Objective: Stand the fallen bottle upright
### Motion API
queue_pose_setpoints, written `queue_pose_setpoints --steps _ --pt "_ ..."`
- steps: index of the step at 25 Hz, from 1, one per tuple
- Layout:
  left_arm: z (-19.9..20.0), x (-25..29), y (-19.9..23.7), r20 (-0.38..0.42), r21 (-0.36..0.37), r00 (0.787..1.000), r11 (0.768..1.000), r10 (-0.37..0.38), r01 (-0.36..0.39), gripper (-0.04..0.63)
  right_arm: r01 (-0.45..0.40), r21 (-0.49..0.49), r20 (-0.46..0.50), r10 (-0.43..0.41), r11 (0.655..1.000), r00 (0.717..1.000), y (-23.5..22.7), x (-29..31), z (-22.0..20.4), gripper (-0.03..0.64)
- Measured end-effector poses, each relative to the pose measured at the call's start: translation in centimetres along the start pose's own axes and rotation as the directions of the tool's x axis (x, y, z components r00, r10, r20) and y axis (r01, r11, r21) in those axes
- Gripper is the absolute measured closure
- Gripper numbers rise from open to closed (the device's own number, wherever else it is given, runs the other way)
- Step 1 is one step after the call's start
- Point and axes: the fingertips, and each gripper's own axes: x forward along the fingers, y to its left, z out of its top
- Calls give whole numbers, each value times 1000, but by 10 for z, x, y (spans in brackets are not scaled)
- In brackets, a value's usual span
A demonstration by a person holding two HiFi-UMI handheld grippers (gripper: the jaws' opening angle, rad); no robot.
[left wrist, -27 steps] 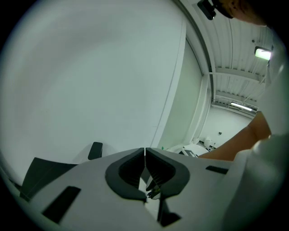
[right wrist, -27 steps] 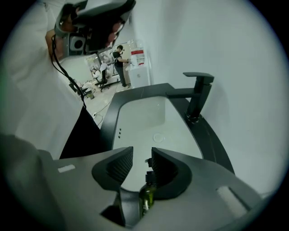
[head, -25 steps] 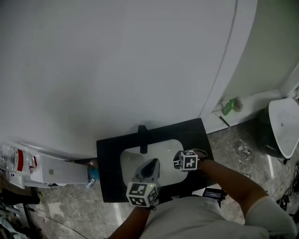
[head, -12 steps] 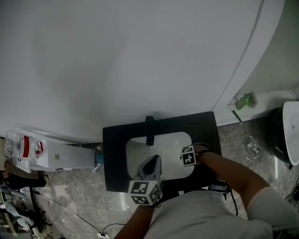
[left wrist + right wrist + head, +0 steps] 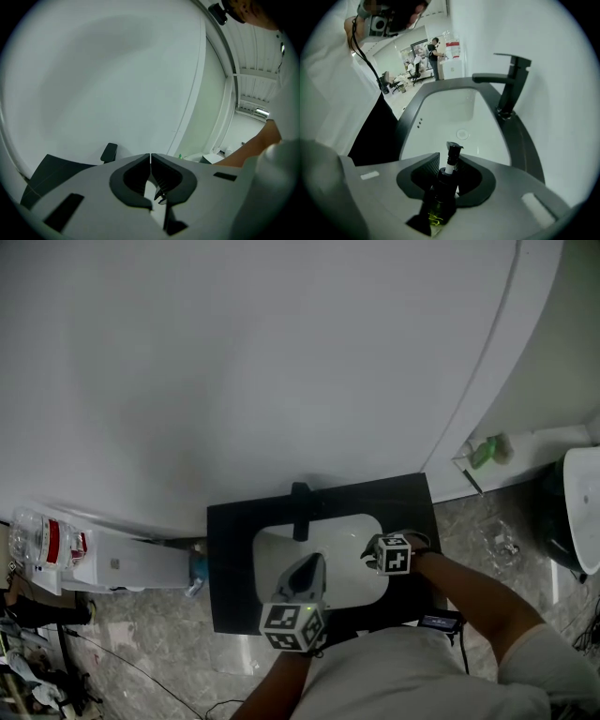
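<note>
At 9 o'clock from the black counter (image 5: 230,559) I see a white water dispenser (image 5: 122,568) with clear, red-labelled jugs (image 5: 47,540) on its far-left end. The counter holds a white basin (image 5: 342,535), where I see only its drain (image 5: 462,134). The black faucet (image 5: 300,510) stands at the basin's 12 o'clock edge.

My left gripper (image 5: 150,155) hangs over the basin's 6 o'clock rim with its jaws pressed together, tip to tip.

My right gripper (image 5: 450,160) sits at the basin's 3 o'clock edge, pointing steeply down. Its jaws are closing on a dark pump bottle (image 5: 443,187), which fills the gap between them, pads against its sides. The bottle lies along the gripper's line, its white neck and black pump head aimed toward the basin. Something yellow-green glints low in it; liquid or label, I cannot tell.

At 2 o'clock a green object (image 5: 485,452) rests on a white ledge, and a rounded white fixture (image 5: 583,512) stands at 3 o'clock.
</note>
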Motion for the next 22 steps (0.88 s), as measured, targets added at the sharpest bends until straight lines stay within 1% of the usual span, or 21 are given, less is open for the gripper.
queue_pose_setpoints --steps 2,4,9,12,15,20,22 --pt "4 4 -8 5 7 1000 1000 -27 27 586 62 42 51 -64 997 997 -5 -21 -1 522" --pt "8 8 -17 9 19 998 998 -57 57 586 122 92 92 -130 988 987 -8 -41 -5 523" --pt "21 15 -44 9 71 990 988 -138 137 586 244 216 149 -279 945 949 0 -79 -23 526" --pt "29 20 -65 0 105 980 975 -198 197 586 310 302 159 -368 901 916 13 -100 -40 526" --pt "33 26 -86 -15 140 967 957 -253 252 586 361 398 161 -452 843 877 21 -115 -62 526" --pt "33 33 -114 -42 178 947 931 -317 320 586 410 508 177 -557 758 811 32 -129 -88 525" --pt "32 33 -122 -50 188 941 922 -335 339 586 419 532 174 -580 736 796 36 -132 -93 523"
